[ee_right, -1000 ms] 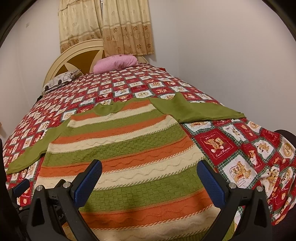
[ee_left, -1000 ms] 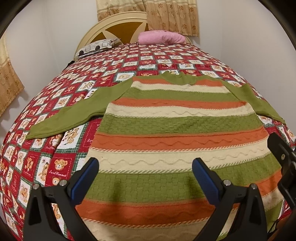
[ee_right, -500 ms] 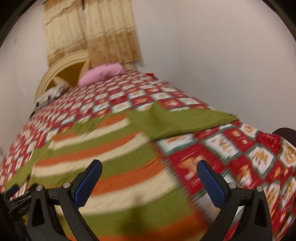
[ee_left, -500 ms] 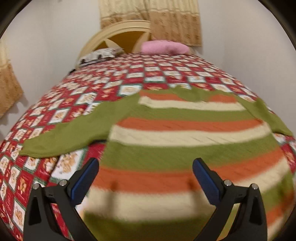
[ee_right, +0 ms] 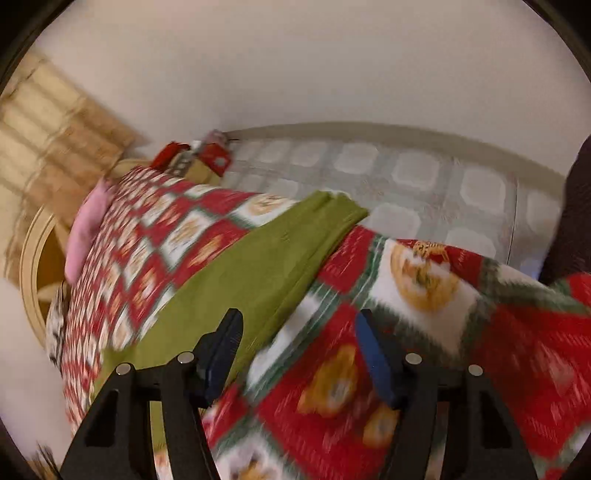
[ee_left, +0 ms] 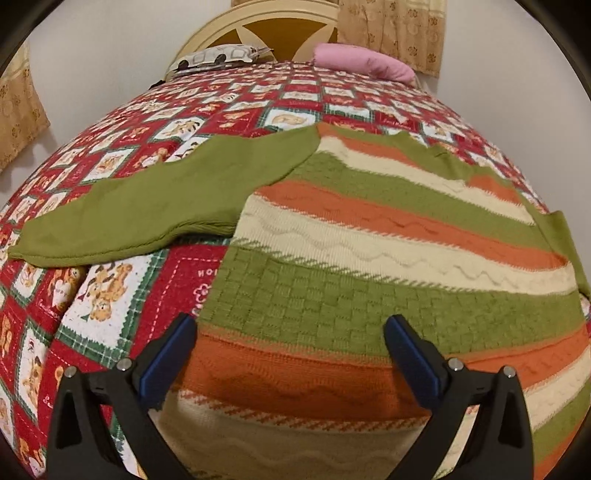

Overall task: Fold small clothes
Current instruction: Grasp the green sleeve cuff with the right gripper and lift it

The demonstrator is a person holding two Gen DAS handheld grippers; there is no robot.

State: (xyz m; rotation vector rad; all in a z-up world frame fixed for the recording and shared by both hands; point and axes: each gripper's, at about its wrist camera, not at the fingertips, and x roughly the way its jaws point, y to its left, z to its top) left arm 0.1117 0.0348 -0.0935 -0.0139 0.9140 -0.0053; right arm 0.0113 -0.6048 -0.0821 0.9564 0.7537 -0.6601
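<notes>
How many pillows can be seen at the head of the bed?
2: a pink pillow toward the right of the headboard, and a grey patterned pillow toward its left. Others may be hidden beyond the quilt's far edge.

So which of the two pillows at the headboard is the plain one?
The pink pillow, on the right in the left wrist view; the other pillow beside it is pale with a dark print.
</notes>
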